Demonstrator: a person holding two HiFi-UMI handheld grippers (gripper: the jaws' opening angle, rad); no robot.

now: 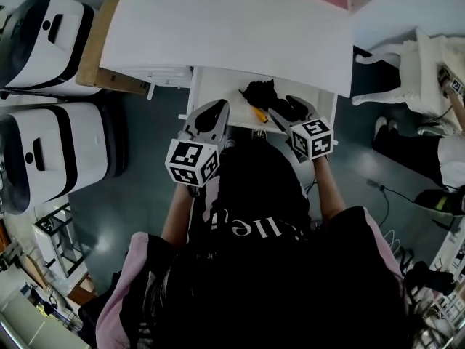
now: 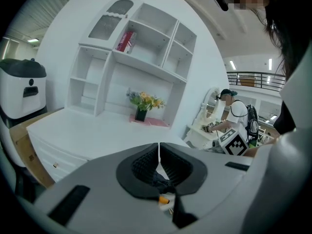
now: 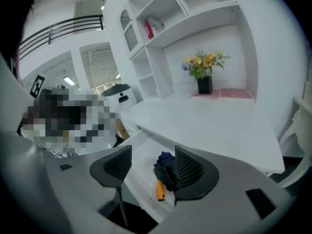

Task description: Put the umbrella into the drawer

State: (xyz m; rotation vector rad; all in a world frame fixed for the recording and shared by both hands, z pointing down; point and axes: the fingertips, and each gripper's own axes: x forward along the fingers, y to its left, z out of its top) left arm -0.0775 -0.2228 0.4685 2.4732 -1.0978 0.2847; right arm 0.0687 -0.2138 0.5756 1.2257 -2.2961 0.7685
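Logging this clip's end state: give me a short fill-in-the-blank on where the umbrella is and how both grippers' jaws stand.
1. The umbrella lies inside the pulled-out ____.
2. Its handle is ____ in colour.
3. The left gripper has its jaws ____.
4. The right gripper has its jaws ____, gripping nothing.

Missing words: drawer; orange; shut; open.

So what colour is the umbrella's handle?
Orange handle, on a dark, nearly black folded umbrella; it shows best in the right gripper view.
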